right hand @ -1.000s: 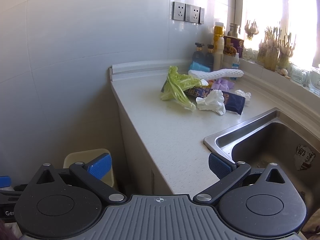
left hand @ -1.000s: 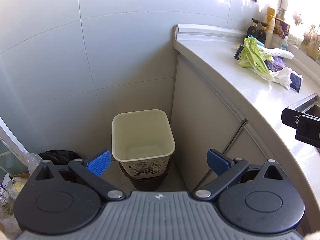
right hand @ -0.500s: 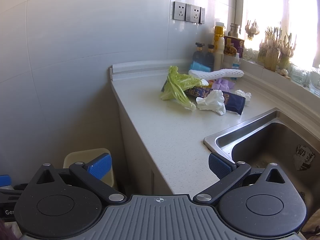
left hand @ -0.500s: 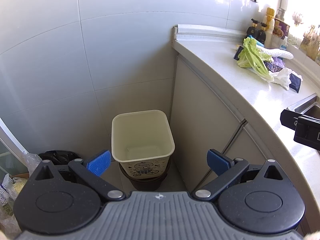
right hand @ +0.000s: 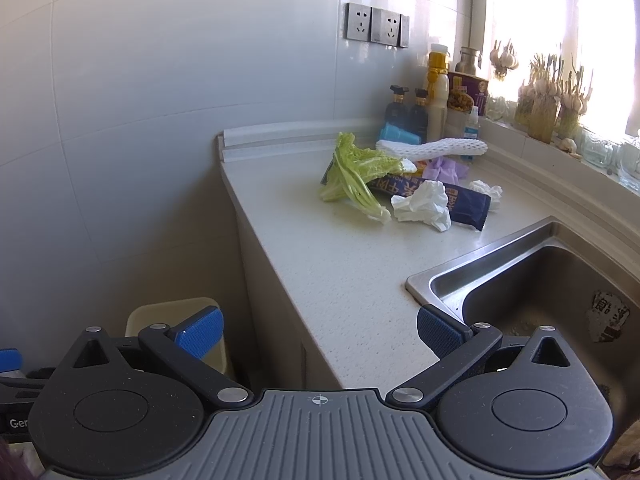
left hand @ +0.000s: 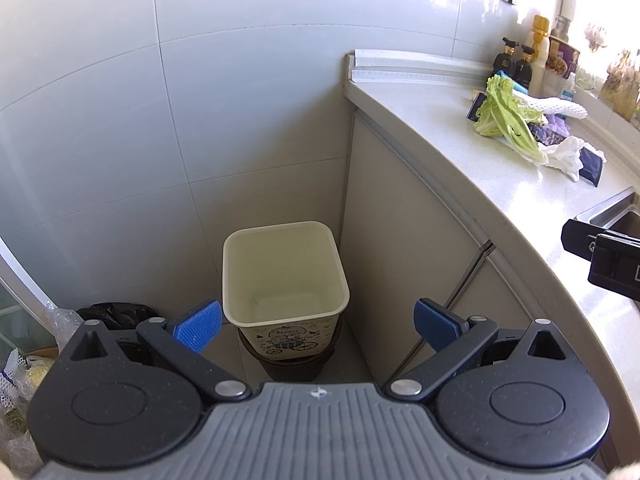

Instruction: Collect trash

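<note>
Left tongs (left hand: 316,324) held spread wide and empty, aimed down at a cream square bin (left hand: 285,276) on the floor in the corner between tiled wall and cabinet side. Bin seen open-topped with nothing visible inside, resting on a dark round base (left hand: 296,364). Beside it, to the left, a black bag (left hand: 114,314) and some clear plastic wrapping (left hand: 22,364), contents too blurred to tell.

Right tongs (right hand: 320,332) likewise spread wide, gripping nothing, hung over the front edge of the white speckled table (right hand: 340,264). Trash lay in a cluster toward the back of that table, well apart from both tongs: green cabbage leaves (right hand: 356,178), just beside them a crumpled white tissue (right hand: 424,206) touching a dark blue wrapper (right hand: 460,202), a smaller tissue wad (right hand: 486,191) behind, a purple crumpled piece (right hand: 446,170), and a white foam net sleeve (right hand: 444,148) lying across the rear. Bottles (right hand: 416,114) stood against the wall past the pile. Steel sink (right hand: 532,276) set into the table on the right, with a scrap of printed paper (right hand: 608,316) lying inside. Garlic bulbs with sprouts (right hand: 548,96) lined up on the sunlit windowsill. Twin wall sockets (right hand: 376,26) above.
</note>
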Demonstrator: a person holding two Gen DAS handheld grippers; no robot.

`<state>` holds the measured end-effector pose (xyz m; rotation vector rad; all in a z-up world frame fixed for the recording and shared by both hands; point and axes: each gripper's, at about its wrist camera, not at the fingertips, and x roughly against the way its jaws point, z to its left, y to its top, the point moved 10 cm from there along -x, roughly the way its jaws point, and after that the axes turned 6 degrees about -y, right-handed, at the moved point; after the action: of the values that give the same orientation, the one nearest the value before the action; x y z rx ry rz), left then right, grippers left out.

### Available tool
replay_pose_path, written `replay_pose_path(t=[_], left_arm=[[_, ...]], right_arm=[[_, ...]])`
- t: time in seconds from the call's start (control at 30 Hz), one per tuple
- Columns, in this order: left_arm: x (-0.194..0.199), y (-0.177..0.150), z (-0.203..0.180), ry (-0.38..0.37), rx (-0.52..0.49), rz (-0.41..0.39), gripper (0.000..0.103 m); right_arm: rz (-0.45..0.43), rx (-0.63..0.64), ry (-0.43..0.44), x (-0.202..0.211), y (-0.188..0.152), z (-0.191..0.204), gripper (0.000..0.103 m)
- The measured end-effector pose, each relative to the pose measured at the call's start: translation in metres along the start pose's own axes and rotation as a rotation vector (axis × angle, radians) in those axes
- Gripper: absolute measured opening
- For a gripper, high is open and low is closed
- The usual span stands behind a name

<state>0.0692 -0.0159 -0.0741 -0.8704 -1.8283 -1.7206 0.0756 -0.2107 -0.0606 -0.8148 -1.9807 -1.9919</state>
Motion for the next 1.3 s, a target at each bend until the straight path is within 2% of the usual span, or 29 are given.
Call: replay_pose_path(t=[0.5,0.67,0.77,0.83,0.9,0.97,1.1,1.23,1.3], left_arm=[[-0.017,0.014,-0.002,-0.010,0.003,0.012,0.103],[-0.027,0.028,-0.013,-0.030,-0.019,-0.005,0.103],[-0.036,0.043,-0.025,-0.072,-0.050,-0.032,0.103],[-0.043,0.055,-0.036,-0.113,-0.083,-0.079,0.103],[-0.050,0.067,-0.049,-0.148,-0.146,-0.133,0.103],[-0.061,0.079,-0.063,-0.197,-0.180,-0.136,0.103],[-0.081,0.110,-0.095,-0.444,-0.169,-0.142,0.103],[-0.100,0.145,-0.127,-0.606,-0.192,-0.211,0.102],[-0.115,0.159,-0.142,-0.678,-0.201,-0.212,0.096]], right_arm=[[0.001,-0.013,-0.025,-0.025,0.018,-0.019,0.103],[0.002,-0.037,-0.008,-0.042,0.026,-0.031,0.103],[-0.013,-0.027,0.006,-0.058,0.037,-0.039,0.103],[-0.041,-0.024,0.028,-0.069,0.046,-0.044,0.103],[-0.028,-0.040,0.052,-0.082,0.054,-0.052,0.103],[-0.012,-0.082,0.073,-0.097,0.063,-0.064,0.103],[-0.008,-0.183,0.139,-0.122,0.076,-0.086,0.103],[-0.006,-0.283,0.195,-0.148,0.088,-0.107,0.103],[0.013,-0.336,0.218,-0.166,0.090,-0.119,0.102]])
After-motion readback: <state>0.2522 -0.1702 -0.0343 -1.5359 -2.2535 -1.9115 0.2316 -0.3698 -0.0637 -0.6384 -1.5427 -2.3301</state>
